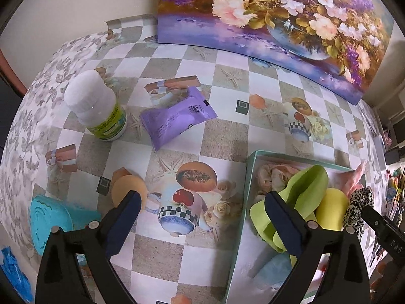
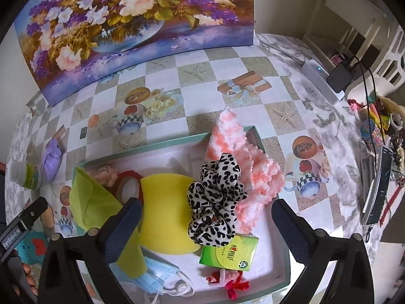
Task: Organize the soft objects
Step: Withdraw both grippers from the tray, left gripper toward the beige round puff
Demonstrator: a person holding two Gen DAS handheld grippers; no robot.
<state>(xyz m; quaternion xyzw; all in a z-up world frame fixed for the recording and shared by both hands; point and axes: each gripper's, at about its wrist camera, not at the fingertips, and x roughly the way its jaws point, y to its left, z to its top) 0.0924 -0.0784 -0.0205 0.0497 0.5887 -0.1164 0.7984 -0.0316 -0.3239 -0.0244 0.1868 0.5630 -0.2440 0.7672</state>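
- The right gripper (image 2: 206,224) hangs over the tray (image 2: 141,145), jaws wide apart, nothing between them; just under it lies the leopard scrunchie (image 2: 215,200), puffy and loose, on the yellow sponge (image 2: 164,210).
- The pink fluffy cloth (image 2: 243,167) overhangs the tray's far rim and could slide out if nudged.
- The left gripper (image 1: 202,215) is spread and empty over the table; beyond it, the purple pouch (image 1: 177,119) waits near the white bottle (image 1: 97,106), which a careless reach might topple.
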